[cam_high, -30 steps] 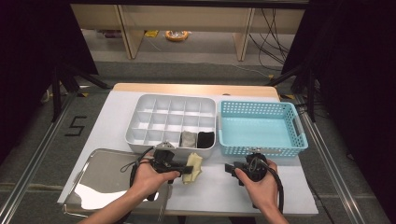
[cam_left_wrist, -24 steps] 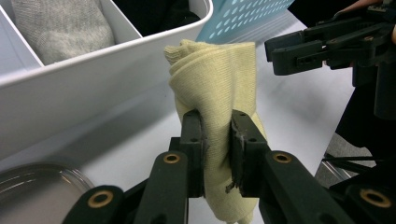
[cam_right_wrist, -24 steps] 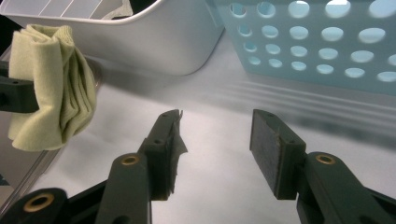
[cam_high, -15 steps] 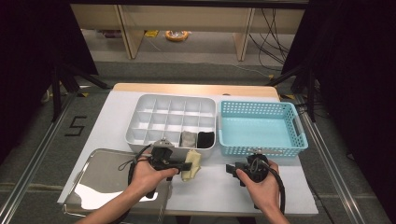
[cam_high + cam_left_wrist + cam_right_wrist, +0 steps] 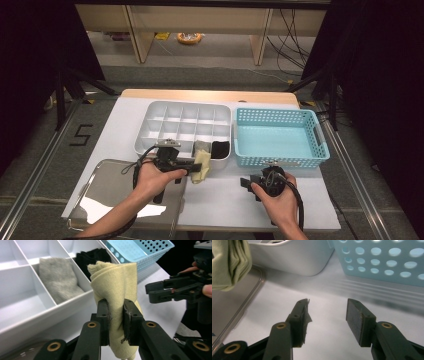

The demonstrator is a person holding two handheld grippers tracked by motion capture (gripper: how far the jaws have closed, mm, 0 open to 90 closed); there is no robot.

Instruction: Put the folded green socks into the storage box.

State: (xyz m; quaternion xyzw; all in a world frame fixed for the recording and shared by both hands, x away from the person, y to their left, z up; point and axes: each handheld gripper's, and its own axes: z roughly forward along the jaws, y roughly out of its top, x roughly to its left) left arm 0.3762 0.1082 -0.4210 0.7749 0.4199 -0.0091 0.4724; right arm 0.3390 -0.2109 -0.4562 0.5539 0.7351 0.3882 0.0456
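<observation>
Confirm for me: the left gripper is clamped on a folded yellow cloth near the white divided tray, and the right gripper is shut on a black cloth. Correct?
Not quite. The left gripper is clamped on the yellow cloth beside the white divided tray, but the right gripper holds nothing: the right gripper view shows its jaws open over the bare table. The black cloth lies in a tray compartment.

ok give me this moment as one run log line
left gripper: shut on yellow cloth | right gripper: open, empty | cloth: lifted beside divided tray
</observation>
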